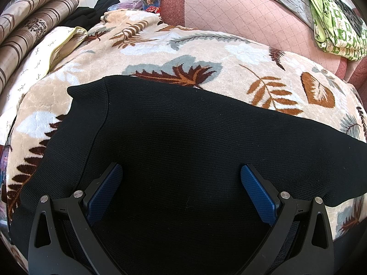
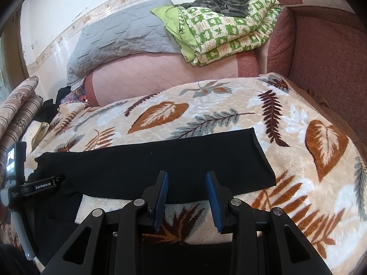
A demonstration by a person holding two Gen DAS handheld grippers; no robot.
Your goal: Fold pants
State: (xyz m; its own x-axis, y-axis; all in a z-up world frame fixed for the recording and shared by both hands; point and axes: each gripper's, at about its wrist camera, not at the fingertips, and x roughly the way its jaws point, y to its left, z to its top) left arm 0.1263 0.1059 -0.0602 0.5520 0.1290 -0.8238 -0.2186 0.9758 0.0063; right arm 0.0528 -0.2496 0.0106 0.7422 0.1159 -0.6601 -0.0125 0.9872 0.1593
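Black knit pants (image 1: 183, 137) lie flat on a leaf-patterned blanket (image 1: 229, 52). In the left wrist view the waistband end is at the upper left, and my left gripper (image 1: 181, 171) hovers wide open over the waist part, holding nothing. In the right wrist view one pant leg (image 2: 160, 160) stretches across the blanket (image 2: 298, 183) with its hem at the right. My right gripper (image 2: 187, 176) is open and empty, its tips at the leg's near edge. The left gripper's body (image 2: 41, 185) shows at the left edge there.
A pink sofa back (image 2: 149, 78) rises behind the blanket. A grey quilt (image 2: 119, 36) and a green checked quilt (image 2: 224, 29) lie on top of it. Striped cushions (image 1: 27, 23) and dark clothes (image 1: 91, 13) sit at the far left. A red armrest (image 2: 321, 57) stands at the right.
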